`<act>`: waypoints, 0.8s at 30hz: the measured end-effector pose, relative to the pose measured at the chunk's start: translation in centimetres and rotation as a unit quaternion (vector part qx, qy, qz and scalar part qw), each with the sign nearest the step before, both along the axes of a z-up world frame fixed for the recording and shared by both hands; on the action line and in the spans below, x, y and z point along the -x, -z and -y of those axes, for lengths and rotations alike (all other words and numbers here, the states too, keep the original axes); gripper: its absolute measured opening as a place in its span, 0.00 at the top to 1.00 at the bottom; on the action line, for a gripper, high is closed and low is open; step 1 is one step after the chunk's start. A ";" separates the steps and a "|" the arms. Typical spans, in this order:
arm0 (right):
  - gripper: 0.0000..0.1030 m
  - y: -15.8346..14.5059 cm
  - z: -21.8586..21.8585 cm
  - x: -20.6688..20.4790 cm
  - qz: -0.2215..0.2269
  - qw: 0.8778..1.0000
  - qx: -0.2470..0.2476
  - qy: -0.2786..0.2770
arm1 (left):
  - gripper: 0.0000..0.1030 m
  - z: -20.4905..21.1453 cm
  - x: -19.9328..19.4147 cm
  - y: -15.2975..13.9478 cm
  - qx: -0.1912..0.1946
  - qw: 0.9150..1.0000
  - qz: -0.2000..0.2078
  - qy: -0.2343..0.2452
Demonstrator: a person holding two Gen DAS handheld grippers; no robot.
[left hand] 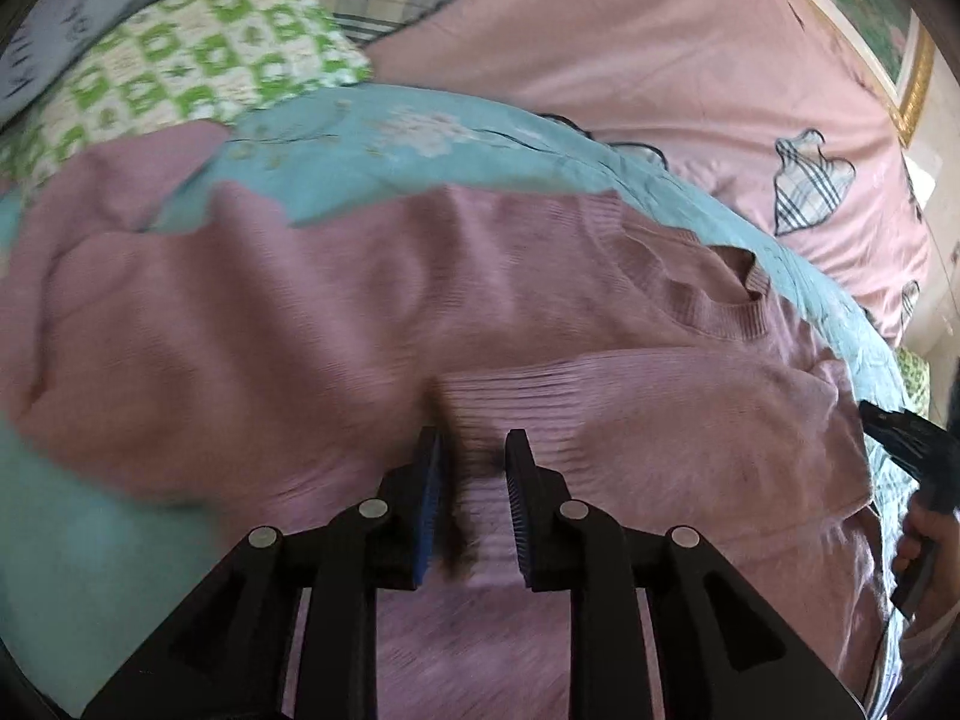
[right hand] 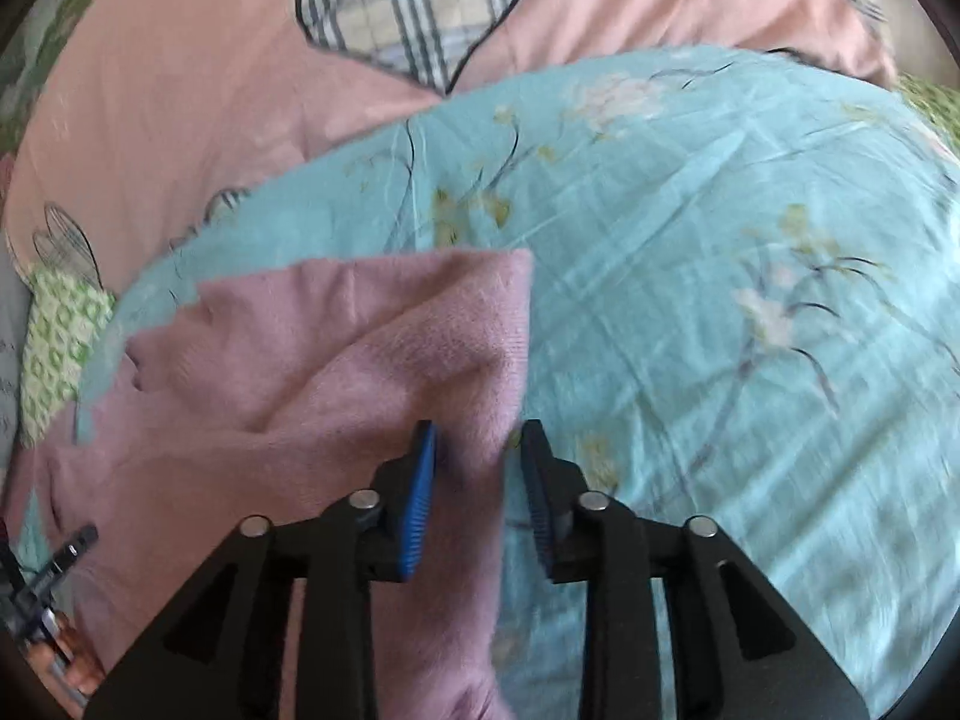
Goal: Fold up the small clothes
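A mauve knit sweater [left hand: 372,300] lies spread on a teal floral sheet [left hand: 372,138], its neckline [left hand: 720,294] at the right. My left gripper [left hand: 473,450] is open, its jaws astride a ribbed sleeve cuff [left hand: 516,396] folded over the sweater's body. In the right wrist view the sweater [right hand: 336,360] lies at the left on the teal sheet [right hand: 720,240]. My right gripper [right hand: 477,444] is open, with the sweater's right edge between its jaws. The right gripper also shows in the left wrist view [left hand: 912,438] at the far right.
A pink duvet with plaid hearts [left hand: 660,60] lies beyond the sheet. A green-and-white checked cloth [left hand: 198,60] and a grey cushion [left hand: 78,12] sit at the far left. A gold picture frame [left hand: 912,90] stands at the right.
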State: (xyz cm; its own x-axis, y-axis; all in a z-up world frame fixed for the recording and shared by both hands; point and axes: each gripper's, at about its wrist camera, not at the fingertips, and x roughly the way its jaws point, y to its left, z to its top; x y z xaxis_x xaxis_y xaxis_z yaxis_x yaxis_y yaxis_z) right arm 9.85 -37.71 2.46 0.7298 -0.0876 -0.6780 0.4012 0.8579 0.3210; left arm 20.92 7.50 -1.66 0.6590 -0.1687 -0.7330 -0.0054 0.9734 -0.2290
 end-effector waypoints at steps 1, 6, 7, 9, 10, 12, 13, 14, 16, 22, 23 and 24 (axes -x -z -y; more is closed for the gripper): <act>0.65 -0.6 -0.8 0.9 0.015 1.000 -0.006 -0.002 | 0.79 -0.4 0.5 -0.2 -0.001 1.000 0.001 -0.003; 0.49 -2.0 -6.4 4.3 0.054 0.996 -0.039 -0.054 | 0.77 -2.6 3.8 -0.4 0.008 1.000 -0.008 -0.025; 0.47 -1.8 -7.6 4.9 0.055 0.995 -0.046 -0.069 | 0.76 -3.1 4.3 -0.4 0.011 0.999 -0.009 -0.031; 0.46 -1.2 -9.9 5.6 0.055 0.992 -0.055 -0.096 | 0.74 -4.2 5.6 -0.6 0.019 0.999 -0.008 -0.043; 0.45 -0.7 -10.9 5.8 0.051 0.991 -0.062 -0.109 | 0.73 -4.8 6.1 -0.7 0.021 0.999 -0.008 -0.048; 0.45 0.2 -12.3 6.1 0.044 0.988 -0.076 -0.128 | 0.57 -6.1 7.0 -1.1 0.019 0.998 -0.007 -0.060; 0.45 0.7 -12.9 6.3 0.044 0.986 -0.083 -0.135 | 0.54 -6.6 7.2 -1.4 0.018 0.998 -0.005 -0.064; 0.45 1.2 -13.3 6.5 0.044 0.986 -0.090 -0.137 | 0.52 -7.3 7.3 -1.7 0.016 0.997 -0.002 -0.069; 0.45 2.4 -14.2 7.0 0.040 0.983 -0.101 -0.146 | 0.49 -8.9 7.2 -2.3 0.009 0.997 0.000 -0.079; 0.45 4.8 -15.3 7.8 0.023 0.982 -0.112 -0.151 | 0.29 -16.0 4.7 -4.1 -0.020 0.989 -0.011 -0.146; 0.45 5.1 -15.4 8.0 0.028 0.982 -0.107 -0.154 | 0.29 -17.4 4.2 -4.3 -0.011 0.988 -0.014 -0.156; 0.45 5.4 -15.4 8.0 0.031 0.982 -0.104 -0.155 | 0.29 -18.9 3.4 -4.5 0.001 0.986 -0.015 -0.167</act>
